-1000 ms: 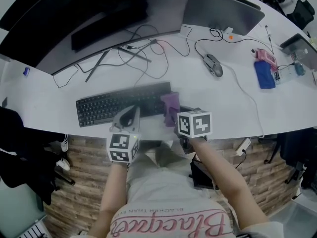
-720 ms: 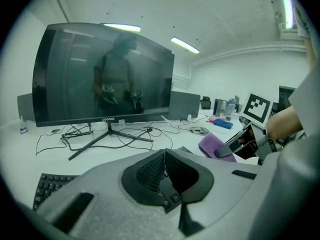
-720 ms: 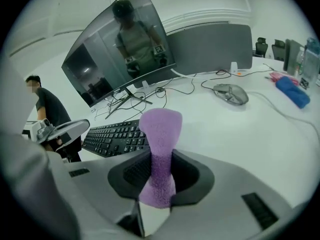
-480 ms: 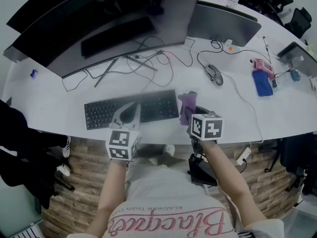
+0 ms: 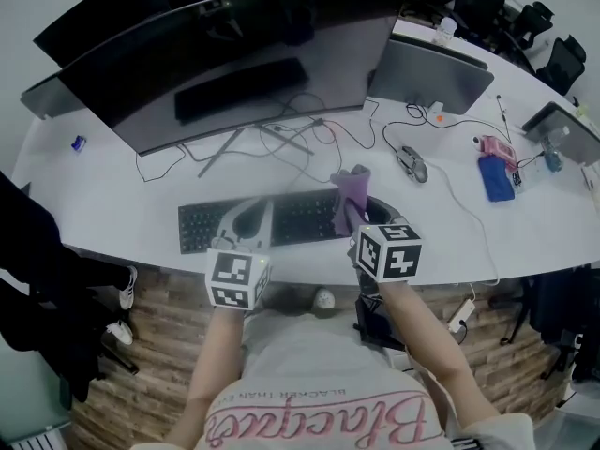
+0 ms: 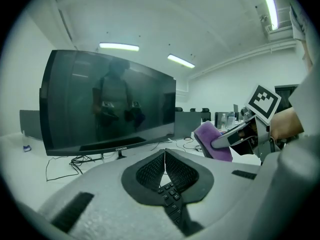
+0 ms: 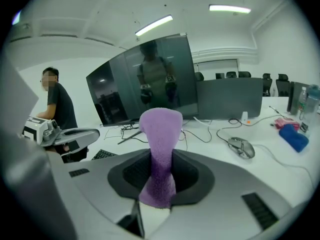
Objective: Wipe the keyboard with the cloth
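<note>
Right claw (image 7: pixel 159 176) clamps cloth (image 7: pixel 160 126) at keyboard's (image 5: pixel 202 225) right edge.

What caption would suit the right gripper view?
Right gripper with jaws shut on a fuzzy purple cloth, a dark curved monitor beyond on the white desk.

Purple cloth (image 7: pixel 160 149): soft napped pile, fuzzy and matt throughout, resembling microfibre.

Right gripper (image 7: pixel 159 176): light grey plastic shell, matt, with a fine grainy surface.

Left gripper (image 6: pixel 164 156): same grey matt plastic shell. Both grippers carry black pads (image 6: pixel 150 171) with a fine mesh-like texture, dull in finish. The marker cubes have matt white faces with black print.

Black rectangular keyboard (image 5: pixel 305 216): plastic, with matt keys.

White tabletop (image 5: pixel 112 204): smooth and even, with a low sheen.

Large curved monitor (image 6: pixel 110 104): dark glossy screen that mirrors the room and ceiling lights.

Floor (image 5: pixel 141 345): brown wood-look planks with visible grain, and no gloss.
</note>
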`<state>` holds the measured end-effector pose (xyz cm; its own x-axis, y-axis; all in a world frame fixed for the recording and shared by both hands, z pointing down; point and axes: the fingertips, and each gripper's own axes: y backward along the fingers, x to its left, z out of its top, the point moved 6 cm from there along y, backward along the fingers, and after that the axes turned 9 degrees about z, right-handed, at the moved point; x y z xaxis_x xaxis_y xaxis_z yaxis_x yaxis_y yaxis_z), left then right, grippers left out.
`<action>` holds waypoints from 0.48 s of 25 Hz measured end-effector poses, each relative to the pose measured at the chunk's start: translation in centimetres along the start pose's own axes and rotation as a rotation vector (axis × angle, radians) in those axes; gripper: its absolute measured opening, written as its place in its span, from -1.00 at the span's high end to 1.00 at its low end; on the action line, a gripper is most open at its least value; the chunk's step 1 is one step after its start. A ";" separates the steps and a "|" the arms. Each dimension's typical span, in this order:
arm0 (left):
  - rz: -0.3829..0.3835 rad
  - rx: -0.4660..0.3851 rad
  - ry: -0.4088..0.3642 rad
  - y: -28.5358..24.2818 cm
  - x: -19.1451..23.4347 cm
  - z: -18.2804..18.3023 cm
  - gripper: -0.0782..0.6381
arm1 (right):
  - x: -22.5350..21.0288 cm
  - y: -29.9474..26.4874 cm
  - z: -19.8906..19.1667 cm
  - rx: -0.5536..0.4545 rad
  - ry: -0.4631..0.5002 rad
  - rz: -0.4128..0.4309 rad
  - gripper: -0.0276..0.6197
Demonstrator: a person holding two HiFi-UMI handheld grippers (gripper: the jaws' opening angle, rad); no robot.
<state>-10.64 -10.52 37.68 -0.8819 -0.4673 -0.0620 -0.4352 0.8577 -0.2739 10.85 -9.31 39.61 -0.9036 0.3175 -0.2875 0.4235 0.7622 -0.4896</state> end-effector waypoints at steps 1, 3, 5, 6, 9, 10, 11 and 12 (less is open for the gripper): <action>0.002 -0.011 -0.005 0.2 0.3 0.4 0.76 | 0.8 -0.2 0.7 -0.018 0.013 0.012 0.63; 0.008 -0.032 -0.017 0.5 0.9 1.1 0.76 | 2.6 -0.5 2.0 -0.054 0.042 0.044 0.63; 0.012 -0.053 -0.025 0.7 1.4 1.7 0.76 | 4.4 -0.9 3.3 -0.085 0.079 0.084 0.63; 0.013 -0.060 -0.029 0.8 1.7 2.0 0.76 | 5.3 -1.1 3.8 -0.097 0.101 0.102 0.63; 0.018 -0.083 -0.043 1.2 2.3 2.7 0.76 | 7.7 -1.6 5.1 -0.126 0.165 0.138 0.63; 0.019 -0.093 -0.049 1.3 2.5 3.1 0.76 | 8.5 -1.7 5.5 -0.140 0.185 0.151 0.63; 0.020 -0.104 -0.055 1.4 2.7 3.4 0.76 | 9.4 -1.8 6.0 -0.158 0.203 0.167 0.63; 0.020 -0.115 -0.062 1.6 2.9 3.8 0.76 | 10.2 -1.9 6.4 -0.177 0.221 0.186 0.63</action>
<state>-13.19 -11.30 33.41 -0.8791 -0.4596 -0.1262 -0.4391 0.8841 -0.1600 1.19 -11.09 32.36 -0.8119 0.5604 -0.1636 0.5826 0.7595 -0.2895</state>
